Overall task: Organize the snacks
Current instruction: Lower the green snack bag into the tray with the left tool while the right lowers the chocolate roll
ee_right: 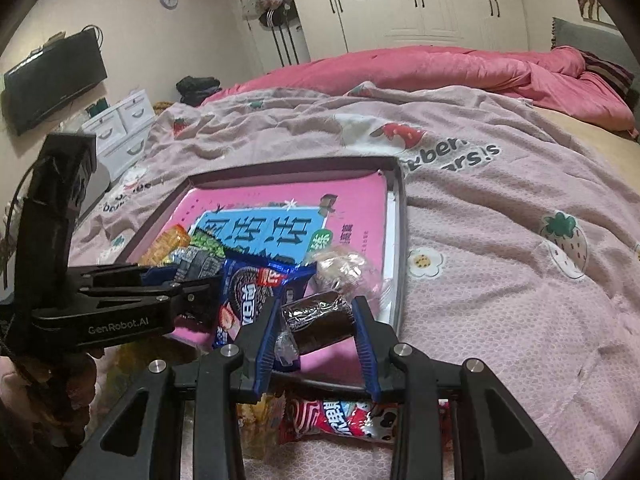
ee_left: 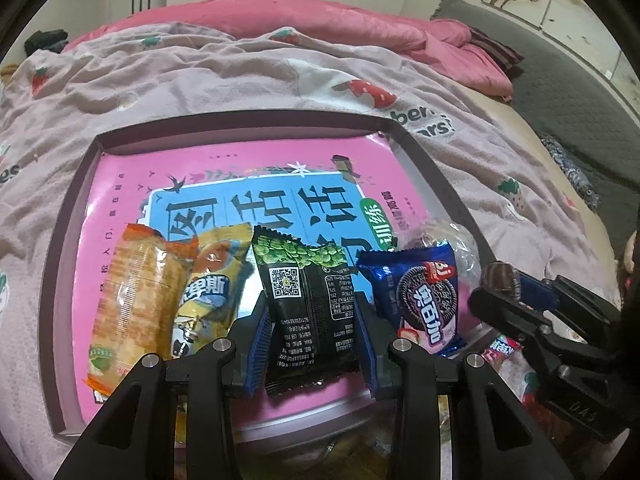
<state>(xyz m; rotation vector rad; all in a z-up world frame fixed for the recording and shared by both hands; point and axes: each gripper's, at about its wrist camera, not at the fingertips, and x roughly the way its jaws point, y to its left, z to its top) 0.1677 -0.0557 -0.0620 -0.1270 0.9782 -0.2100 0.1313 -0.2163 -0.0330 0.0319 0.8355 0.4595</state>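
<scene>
A shallow tray (ee_left: 72, 216) lined with a pink book lies on the bed. In the left wrist view my left gripper (ee_left: 312, 320) is shut on a black and green pea packet (ee_left: 308, 304), held over the tray's near edge. An orange cracker packet (ee_left: 132, 300), a yellow packet (ee_left: 212, 292) and a blue Oreo packet (ee_left: 424, 300) lie in a row in the tray. My right gripper (ee_right: 316, 320) is shut on a dark brown wrapped roll (ee_right: 320, 318) at the tray's (ee_right: 400, 216) near right corner. A clear-wrapped snack (ee_right: 344, 264) lies just beyond it.
A red snack packet (ee_right: 340, 420) and other packets lie on the bed in front of the tray. The pink strawberry blanket (ee_right: 500, 280) spreads to the right, with a pink duvet (ee_right: 440, 68) behind. A white dresser (ee_right: 120, 128) stands at the left.
</scene>
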